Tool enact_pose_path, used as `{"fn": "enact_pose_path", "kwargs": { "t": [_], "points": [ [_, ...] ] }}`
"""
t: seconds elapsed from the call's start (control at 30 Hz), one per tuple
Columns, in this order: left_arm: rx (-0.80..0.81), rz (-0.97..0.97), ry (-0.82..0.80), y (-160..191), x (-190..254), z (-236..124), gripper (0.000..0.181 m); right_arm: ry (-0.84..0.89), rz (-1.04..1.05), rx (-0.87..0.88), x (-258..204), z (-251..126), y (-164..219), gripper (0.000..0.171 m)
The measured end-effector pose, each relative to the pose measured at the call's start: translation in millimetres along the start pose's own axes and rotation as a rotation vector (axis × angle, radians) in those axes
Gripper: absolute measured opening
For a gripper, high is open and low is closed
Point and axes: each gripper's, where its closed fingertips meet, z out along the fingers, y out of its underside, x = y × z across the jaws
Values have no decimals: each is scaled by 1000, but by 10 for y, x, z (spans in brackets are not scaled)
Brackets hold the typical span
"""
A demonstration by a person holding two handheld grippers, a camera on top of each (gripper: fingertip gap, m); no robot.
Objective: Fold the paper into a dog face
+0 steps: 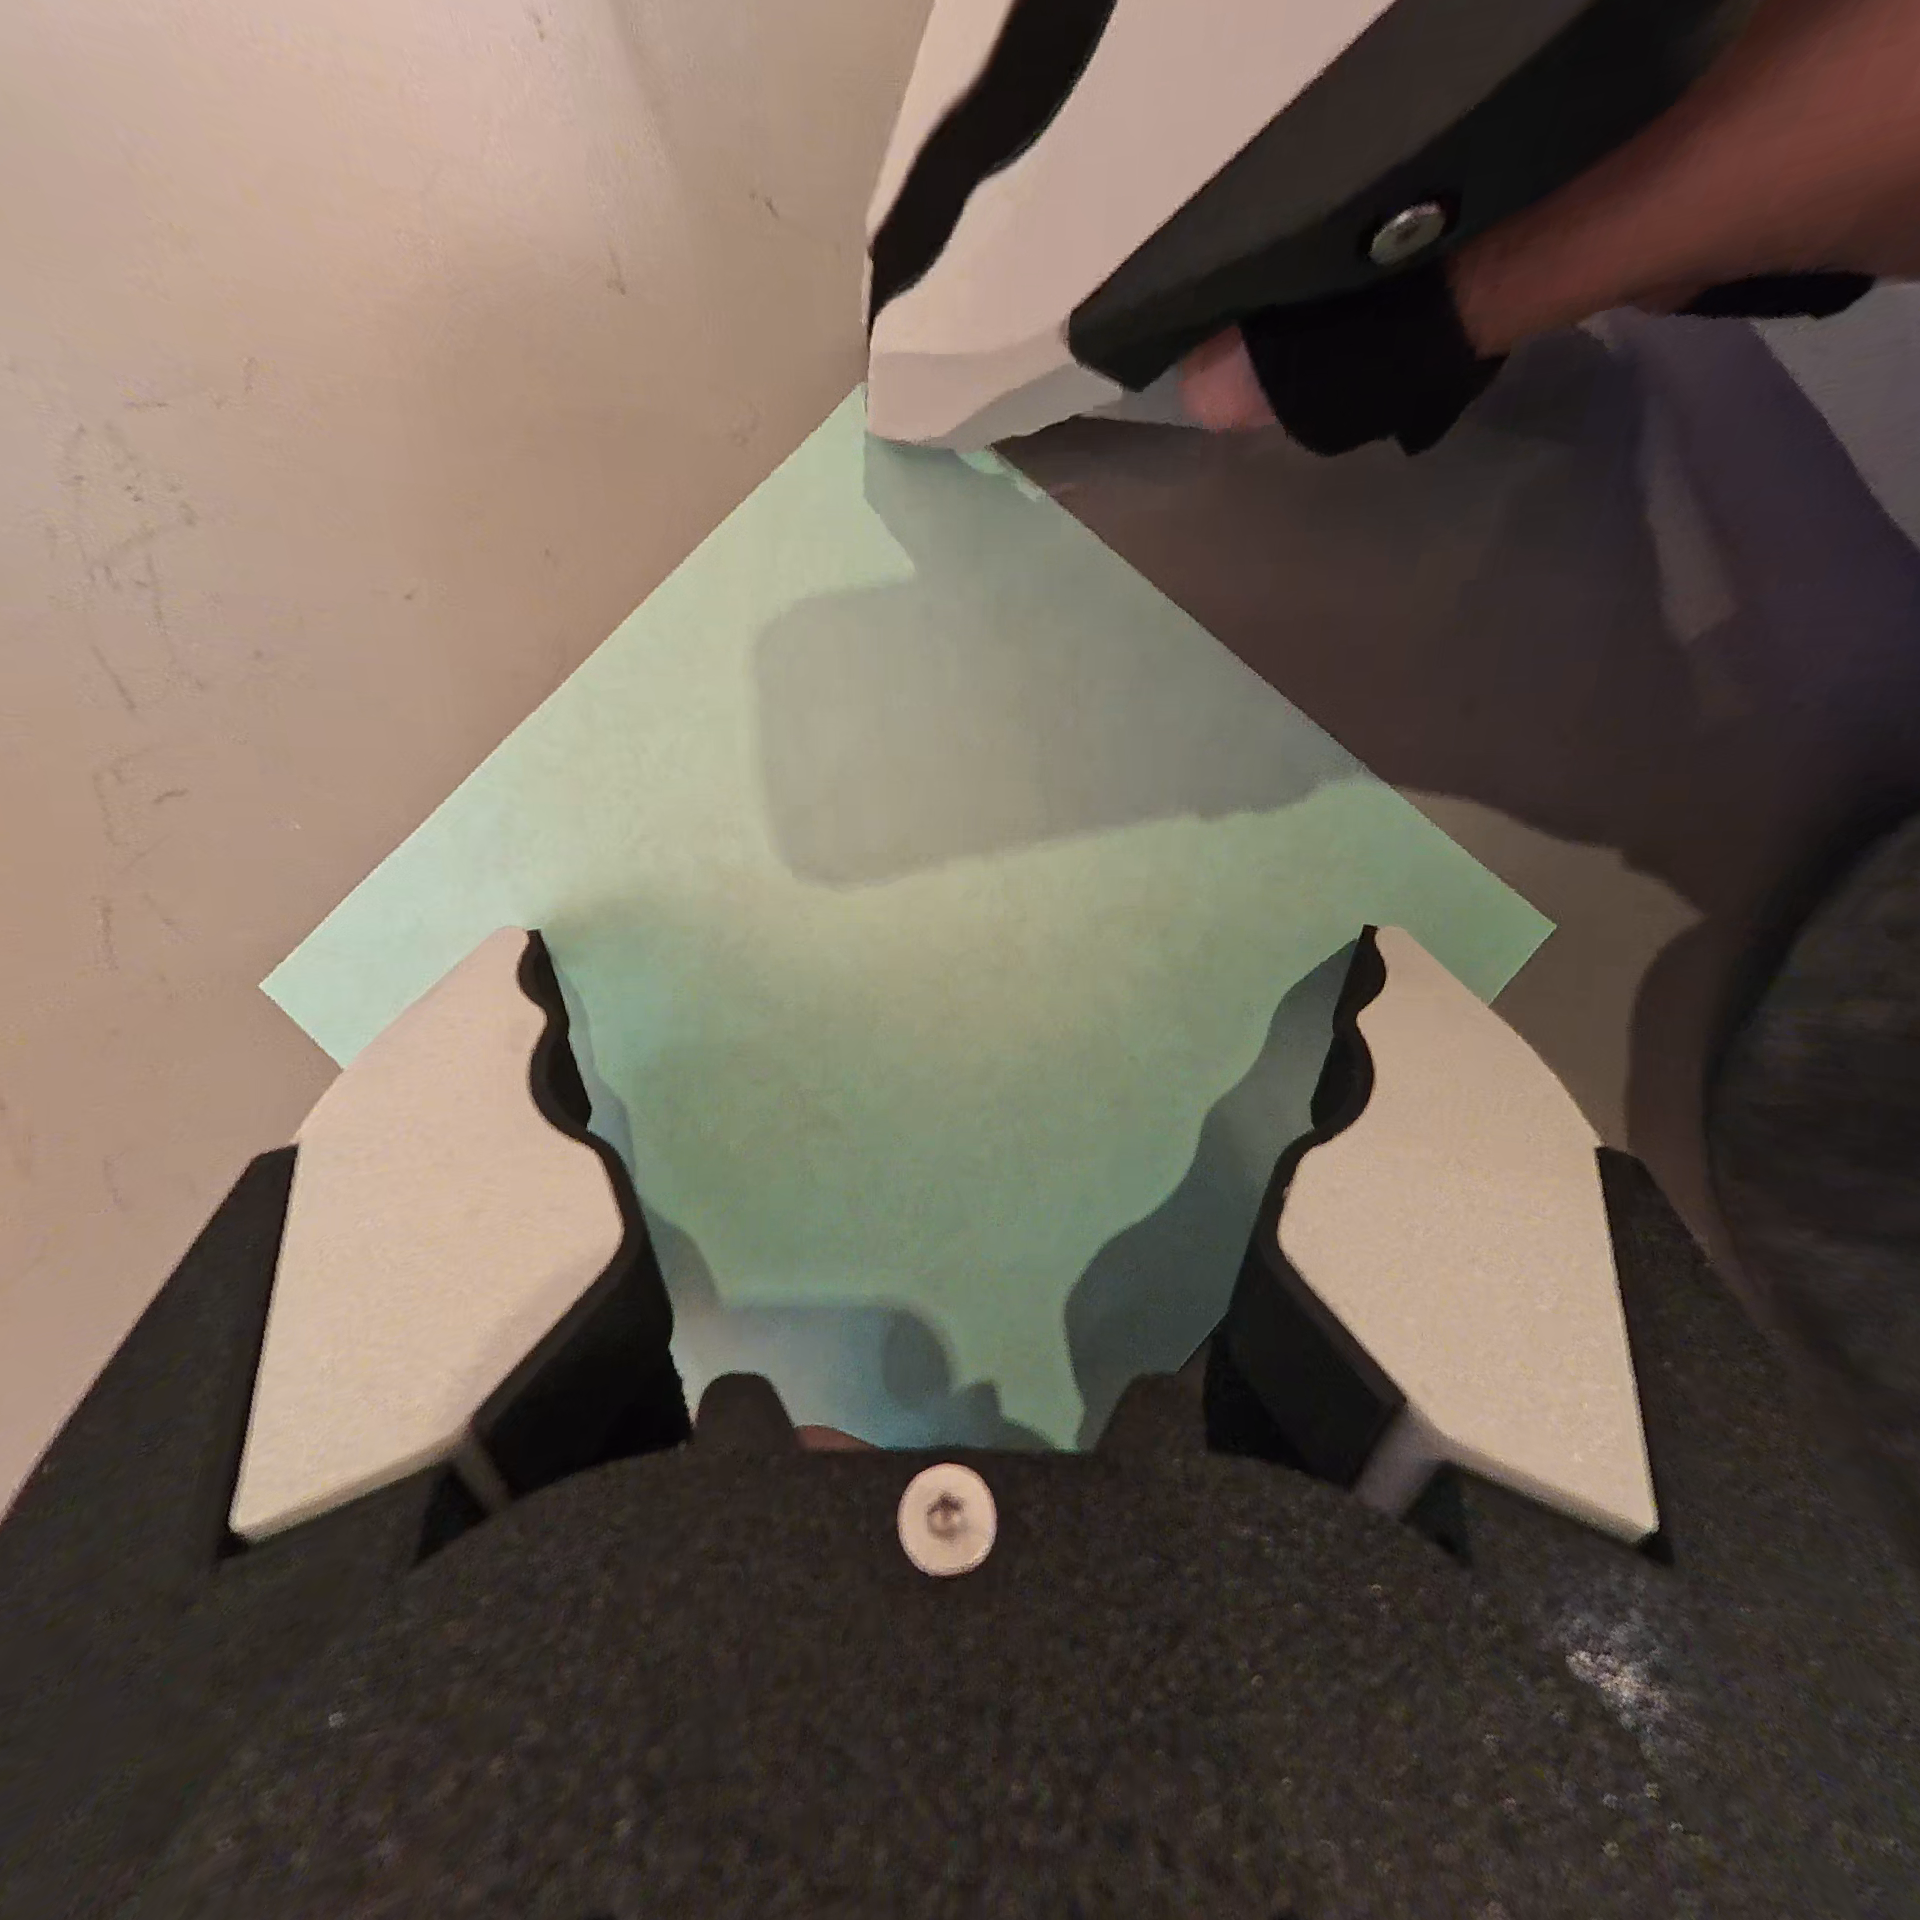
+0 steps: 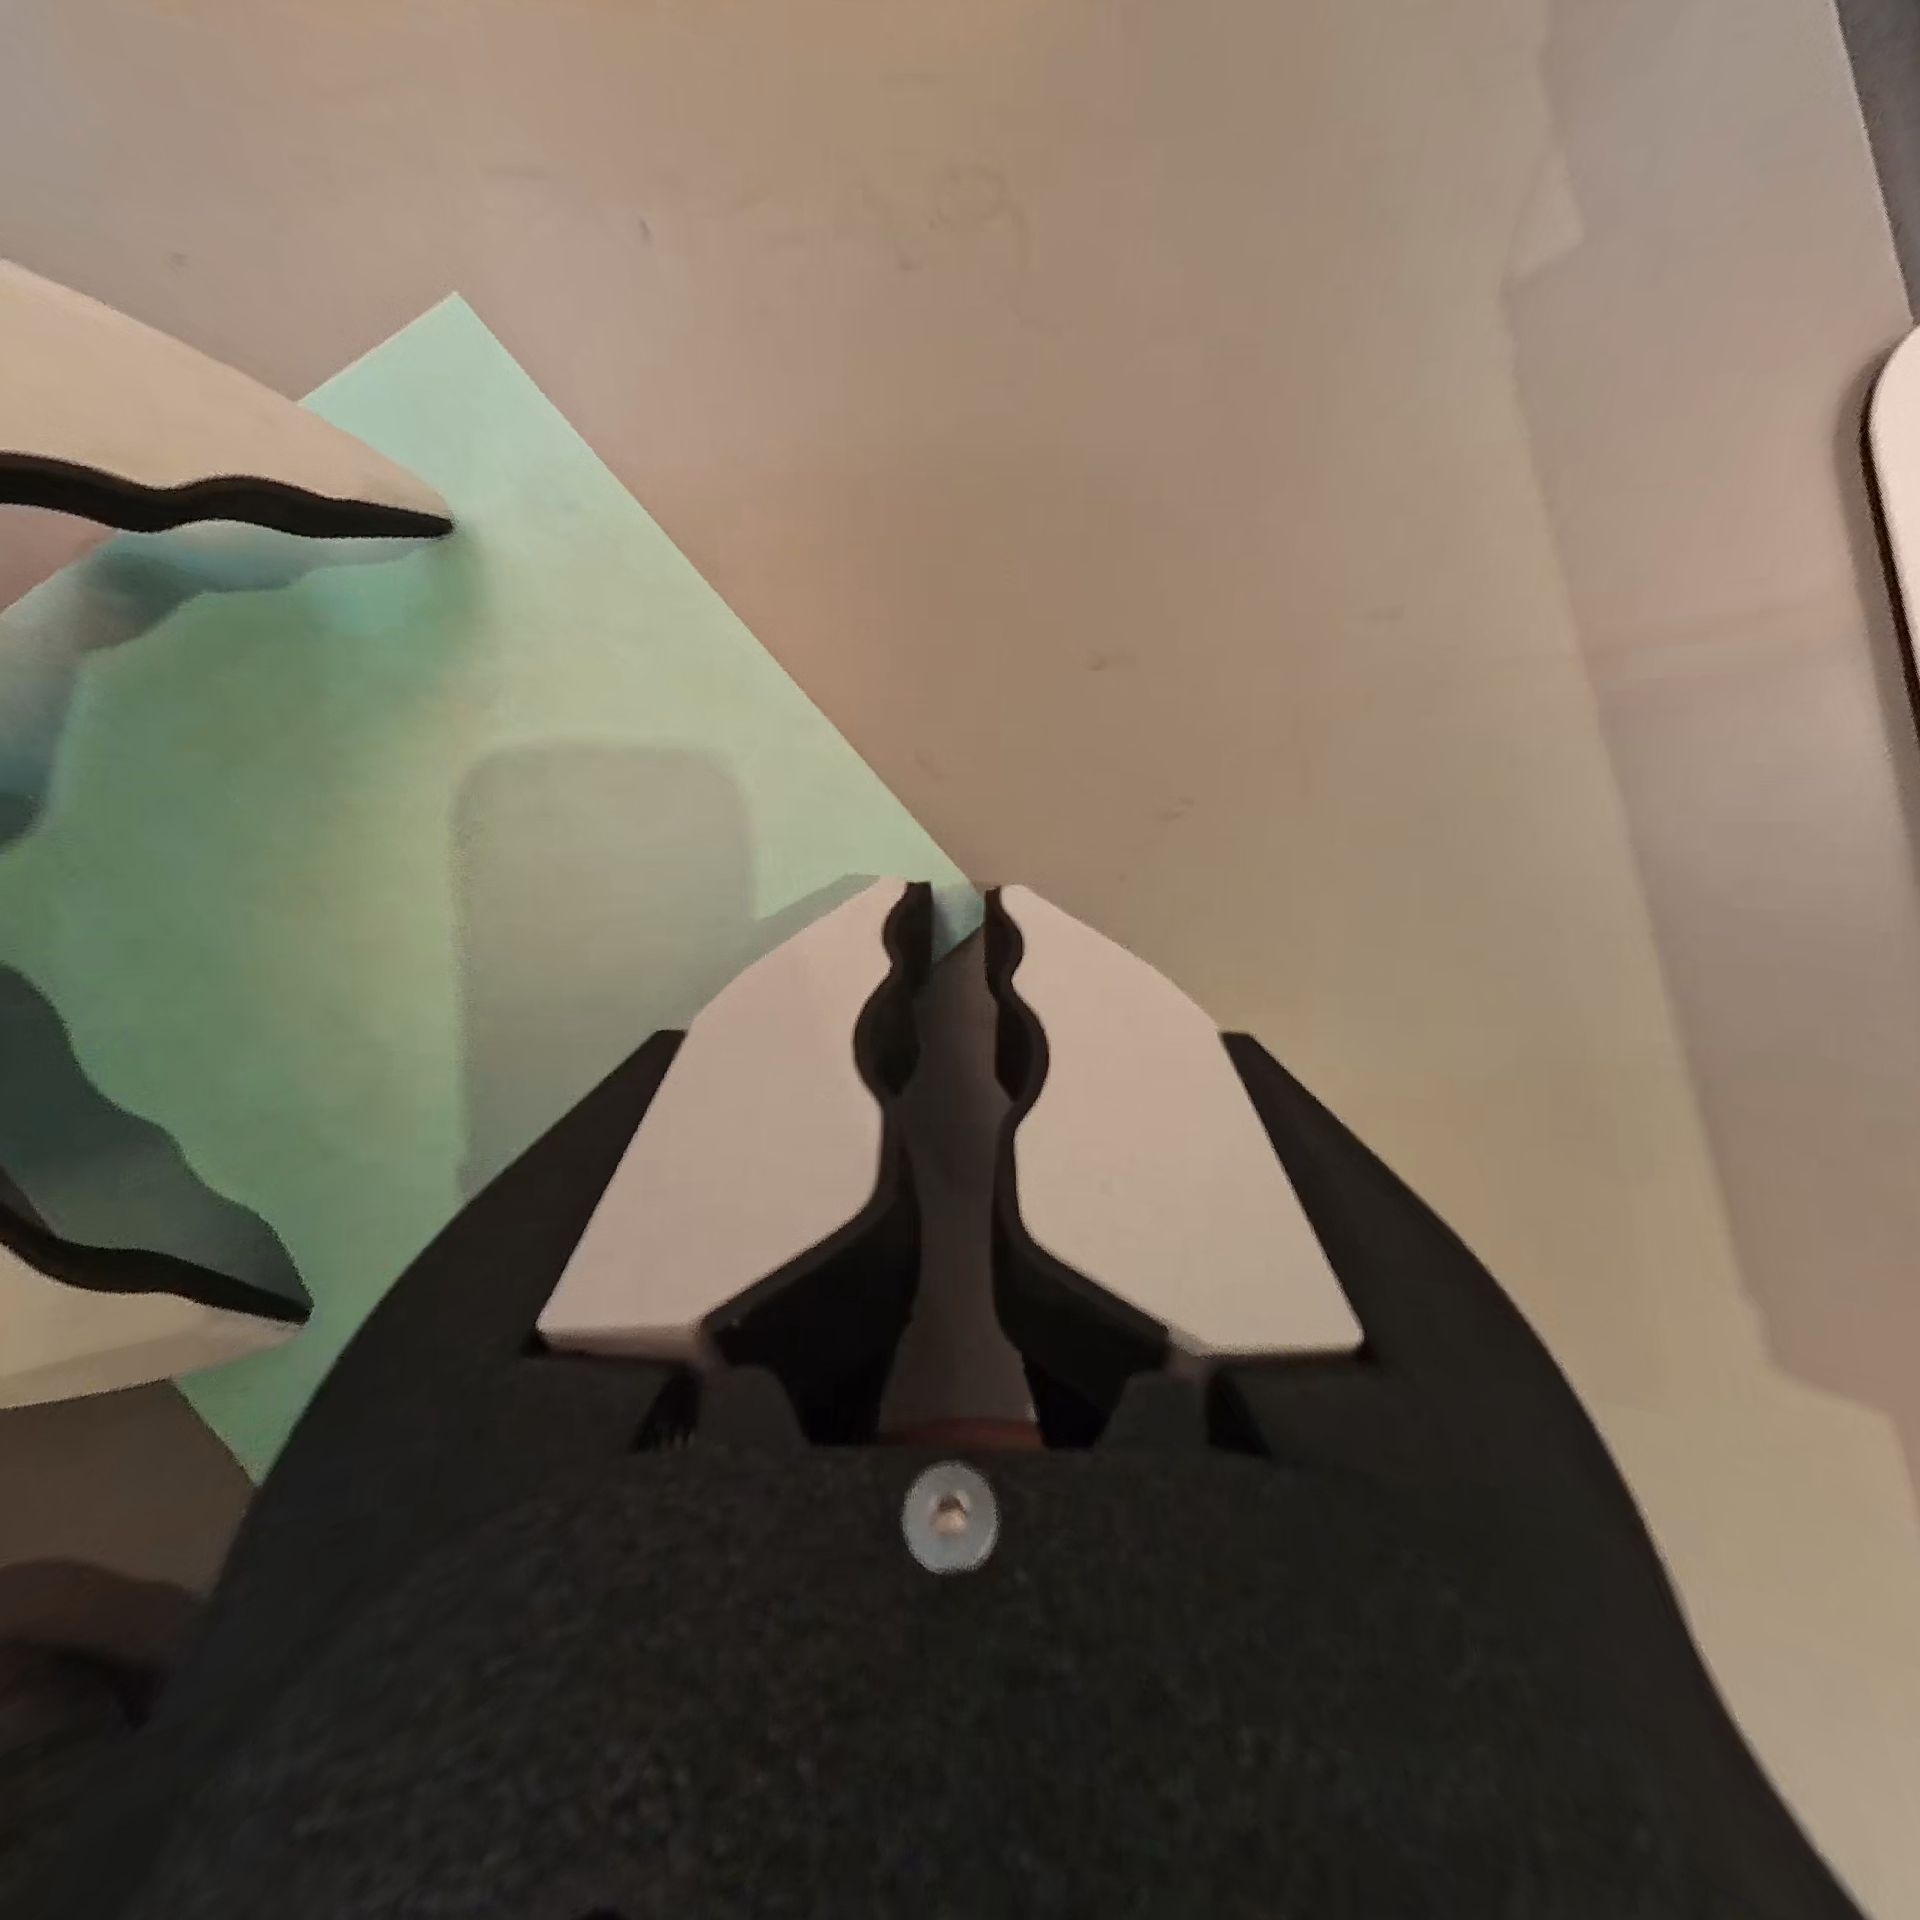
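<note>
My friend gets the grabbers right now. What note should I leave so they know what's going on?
Left gripper: open wide, fingers either side of the near part of the green paper, not pinching it.
Right gripper: nearly shut at the paper's far corner, with a sliver of green between the tips; whether it grips yet is unclear.
The paper lies flat on the beige table, turned like a diamond.
Done: no folds visible yet.
Left: every fold of the dog face. A likely start is bringing that corner across to make a triangle.
</note>
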Motion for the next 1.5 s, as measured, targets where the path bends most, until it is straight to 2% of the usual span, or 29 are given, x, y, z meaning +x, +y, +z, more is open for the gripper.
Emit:
{"fn": "enact_pose_path", "kwargs": {
  "t": [0.27,0.57,0.63,0.8,0.9,1.03,1.3,1.5],
  "points": [
    [0,1,1,0,0,0,136,43,-21,0,31,4,0,0],
    [1,1,2,-1,1,1,136,199,-161,-41,24,-10,4,0],
    [1,1,2,-1,0,1,136,177,-168,-36,-79,-24,5,0],
    [1,2,2,-1,0,0,136,192,-62,97,-73,-166,-104,0],
    [0,1,1,-1,1,0,136,149,89,67,29,-121,-25,8],
    [1,2,2,-2,2,0,136,103,172,53,-21,-91,28,20],
    [0,6,5,-1,5,0,136,0,333,47,-199,-83,33,28],
    [1,5,5,-1,4,-1,136,61,396,-46,-145,-153,141,28]
  ]
}}
